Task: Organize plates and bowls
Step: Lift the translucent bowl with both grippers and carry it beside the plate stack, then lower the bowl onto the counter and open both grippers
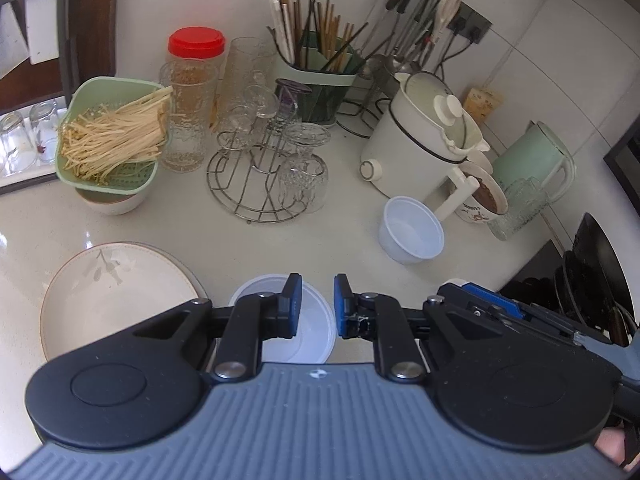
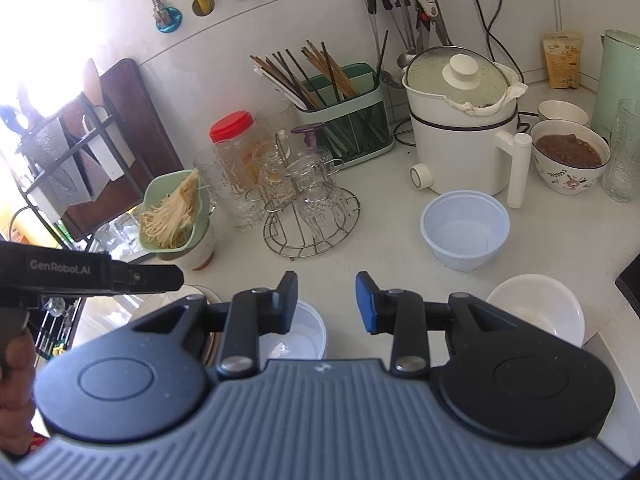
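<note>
Clear bowl [image 1: 308, 332] upright, mouth up, round w/ no long axis.

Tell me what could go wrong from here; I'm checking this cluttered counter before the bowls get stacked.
1. The glasses on the wire rack stand just behind the clear plastic bowl; a wide reach for it could knock them.
2. The floral bowl of brown food sits close beside the white cooker's handle; a bump may spill it.
3. The green strainer of enoki mushrooms perches tilted on a bowl and could tip if nudged.
</note>
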The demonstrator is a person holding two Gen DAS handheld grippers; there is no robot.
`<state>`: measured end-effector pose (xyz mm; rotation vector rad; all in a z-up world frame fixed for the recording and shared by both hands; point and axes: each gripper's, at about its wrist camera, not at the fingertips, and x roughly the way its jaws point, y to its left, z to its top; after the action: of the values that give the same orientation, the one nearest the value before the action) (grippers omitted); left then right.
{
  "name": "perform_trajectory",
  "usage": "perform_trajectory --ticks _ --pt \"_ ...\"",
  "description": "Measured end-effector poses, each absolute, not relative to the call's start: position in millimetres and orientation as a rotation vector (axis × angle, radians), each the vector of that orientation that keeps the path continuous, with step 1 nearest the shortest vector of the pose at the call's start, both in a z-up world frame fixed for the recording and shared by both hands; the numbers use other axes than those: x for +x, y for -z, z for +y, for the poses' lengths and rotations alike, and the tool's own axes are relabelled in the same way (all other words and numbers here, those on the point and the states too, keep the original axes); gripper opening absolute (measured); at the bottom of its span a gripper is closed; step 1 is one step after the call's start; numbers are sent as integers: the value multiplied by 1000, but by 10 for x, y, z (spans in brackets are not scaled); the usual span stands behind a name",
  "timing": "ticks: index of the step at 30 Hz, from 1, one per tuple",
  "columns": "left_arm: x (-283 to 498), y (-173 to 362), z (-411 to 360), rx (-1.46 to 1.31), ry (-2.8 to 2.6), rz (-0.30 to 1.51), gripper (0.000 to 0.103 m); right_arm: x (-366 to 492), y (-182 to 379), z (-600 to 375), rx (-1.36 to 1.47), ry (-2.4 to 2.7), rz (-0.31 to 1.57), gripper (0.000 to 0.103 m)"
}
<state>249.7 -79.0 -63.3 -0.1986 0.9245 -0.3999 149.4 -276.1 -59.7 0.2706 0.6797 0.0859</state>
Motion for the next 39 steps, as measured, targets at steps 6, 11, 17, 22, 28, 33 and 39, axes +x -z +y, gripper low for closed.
perform_trajectory --ticks 6,11,17,22,28,33,39 --pt "2581 639 -773 -181 473 932 18 1454 601 -2684 267 -16 677 36" --pt "2647 630 -778 -164 533 919 18 1399 595 -2662 277 41 671 36" --pt "2728 662 -737 -211 605 945 18 1360 610 -2625 292 98 678 36" --pt "2746 619 -756 -194 675 939 18 1233 642 -2626 316 146 685 36" --pt "2758 712 -798 -180 763 974 22 1153 652 -2577 328 217 689 36" --pt "2783 835 -876 -170 788 1010 23 1156 648 -2583 328 242 695 36" --pt "2904 931 -992 -170 782 1035 40 1289 689 -2697 341 245 718 36"
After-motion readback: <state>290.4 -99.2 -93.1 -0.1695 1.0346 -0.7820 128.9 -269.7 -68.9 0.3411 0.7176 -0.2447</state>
